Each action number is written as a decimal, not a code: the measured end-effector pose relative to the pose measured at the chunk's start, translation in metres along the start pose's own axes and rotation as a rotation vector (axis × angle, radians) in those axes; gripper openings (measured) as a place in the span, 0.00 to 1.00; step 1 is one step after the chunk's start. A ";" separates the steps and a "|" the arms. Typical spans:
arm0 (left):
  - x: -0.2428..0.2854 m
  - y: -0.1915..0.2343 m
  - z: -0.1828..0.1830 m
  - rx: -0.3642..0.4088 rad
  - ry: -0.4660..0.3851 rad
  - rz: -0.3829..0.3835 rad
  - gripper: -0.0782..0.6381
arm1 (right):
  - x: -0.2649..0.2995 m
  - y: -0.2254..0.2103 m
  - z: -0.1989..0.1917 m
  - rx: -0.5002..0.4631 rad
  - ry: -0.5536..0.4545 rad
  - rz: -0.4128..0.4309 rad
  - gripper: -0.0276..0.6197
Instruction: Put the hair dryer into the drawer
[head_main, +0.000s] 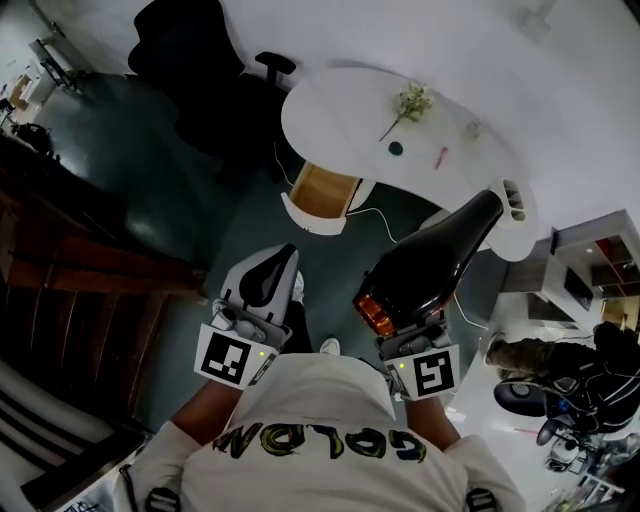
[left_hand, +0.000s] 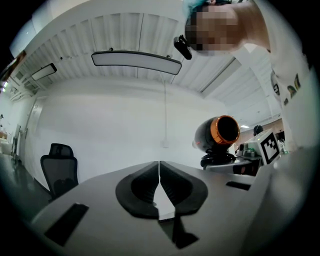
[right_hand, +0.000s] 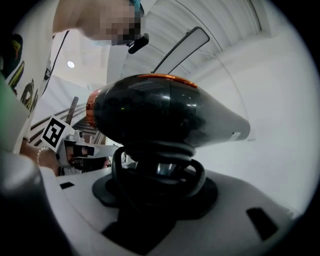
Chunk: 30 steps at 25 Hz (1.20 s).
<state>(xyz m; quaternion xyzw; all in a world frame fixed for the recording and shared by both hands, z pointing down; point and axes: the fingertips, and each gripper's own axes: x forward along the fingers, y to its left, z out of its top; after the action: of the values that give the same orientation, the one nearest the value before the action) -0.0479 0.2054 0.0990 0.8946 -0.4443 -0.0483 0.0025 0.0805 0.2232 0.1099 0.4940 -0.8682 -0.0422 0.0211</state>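
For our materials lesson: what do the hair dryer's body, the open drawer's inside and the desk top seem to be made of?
Hair dryer: probably hard plastic, glossy black; sharp light reflections run along its shell.
Drawer inside: wood or wood-look board, matte tan; no grain can be made out.
Desk top: smooth white, perhaps laminate or painted board; even, soft sheen.
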 end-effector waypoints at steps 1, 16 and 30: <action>0.008 0.015 0.001 -0.006 0.000 -0.002 0.13 | 0.018 -0.003 0.000 -0.004 0.001 -0.002 0.42; 0.108 0.167 0.003 -0.031 -0.007 -0.092 0.13 | 0.197 -0.029 0.007 -0.018 0.008 -0.049 0.42; 0.183 0.169 -0.015 -0.047 0.055 -0.129 0.13 | 0.228 -0.088 -0.016 -0.024 0.090 -0.018 0.42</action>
<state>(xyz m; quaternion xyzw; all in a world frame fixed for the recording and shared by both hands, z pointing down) -0.0714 -0.0431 0.1068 0.9220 -0.3843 -0.0342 0.0328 0.0402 -0.0183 0.1164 0.5030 -0.8612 -0.0307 0.0656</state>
